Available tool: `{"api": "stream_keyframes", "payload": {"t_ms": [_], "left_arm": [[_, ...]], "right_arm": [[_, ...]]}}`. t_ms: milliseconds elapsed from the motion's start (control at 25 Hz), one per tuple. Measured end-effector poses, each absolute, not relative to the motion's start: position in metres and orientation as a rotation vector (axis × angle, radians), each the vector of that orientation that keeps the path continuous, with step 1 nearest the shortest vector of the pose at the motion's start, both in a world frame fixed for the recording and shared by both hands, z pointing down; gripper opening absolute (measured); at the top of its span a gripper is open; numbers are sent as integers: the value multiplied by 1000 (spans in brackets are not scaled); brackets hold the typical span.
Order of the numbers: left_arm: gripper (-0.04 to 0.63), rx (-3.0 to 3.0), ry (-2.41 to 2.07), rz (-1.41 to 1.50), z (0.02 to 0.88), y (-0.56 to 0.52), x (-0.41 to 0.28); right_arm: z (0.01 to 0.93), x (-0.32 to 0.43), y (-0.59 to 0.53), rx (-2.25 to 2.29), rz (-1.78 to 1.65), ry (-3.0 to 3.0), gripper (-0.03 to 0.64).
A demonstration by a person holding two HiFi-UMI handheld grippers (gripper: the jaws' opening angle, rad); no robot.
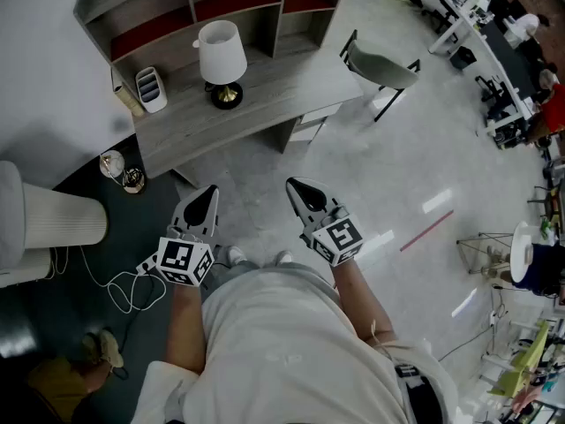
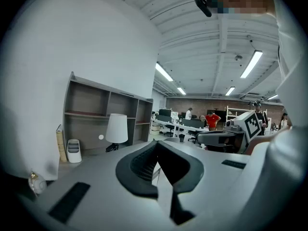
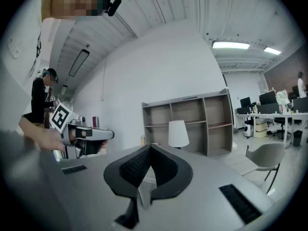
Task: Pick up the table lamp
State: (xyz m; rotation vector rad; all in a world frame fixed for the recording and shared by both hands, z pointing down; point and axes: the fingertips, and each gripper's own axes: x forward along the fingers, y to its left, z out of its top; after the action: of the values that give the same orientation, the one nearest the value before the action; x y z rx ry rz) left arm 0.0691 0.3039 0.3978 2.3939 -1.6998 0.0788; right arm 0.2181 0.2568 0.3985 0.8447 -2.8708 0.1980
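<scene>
The table lamp [image 1: 222, 60], white shade over a dark and brass base, stands upright on the grey desk [image 1: 265, 95]. It also shows far ahead in the left gripper view, the lamp [image 2: 116, 129], and in the right gripper view, the lamp [image 3: 177, 134]. My left gripper [image 1: 205, 203] is shut with nothing in it and hangs over the floor, well short of the desk. My right gripper [image 1: 305, 193] is shut and empty too, beside the left one. Both point toward the desk, roughly level.
A shelf unit [image 1: 221, 3] rises behind the desk. A white ribbed organiser [image 1: 151, 89] stands left of the lamp. A grey chair [image 1: 381, 67] is at the desk's right end. A white fan heater [image 1: 53, 219] with a cable lies at left. Office desks with people fill the far right.
</scene>
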Motion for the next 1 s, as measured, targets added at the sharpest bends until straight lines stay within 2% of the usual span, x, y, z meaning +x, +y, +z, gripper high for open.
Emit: {"api": "stream_keyframes", "payload": {"t_ms": [480, 1000], "left_arm": [[15, 2443, -1625, 124, 407, 309, 35], [15, 2388, -1612, 85, 434, 322, -57]], "right_arm": [[399, 173, 254, 893, 242, -2858, 29], [407, 103, 252, 947, 249, -2810, 29]]}}
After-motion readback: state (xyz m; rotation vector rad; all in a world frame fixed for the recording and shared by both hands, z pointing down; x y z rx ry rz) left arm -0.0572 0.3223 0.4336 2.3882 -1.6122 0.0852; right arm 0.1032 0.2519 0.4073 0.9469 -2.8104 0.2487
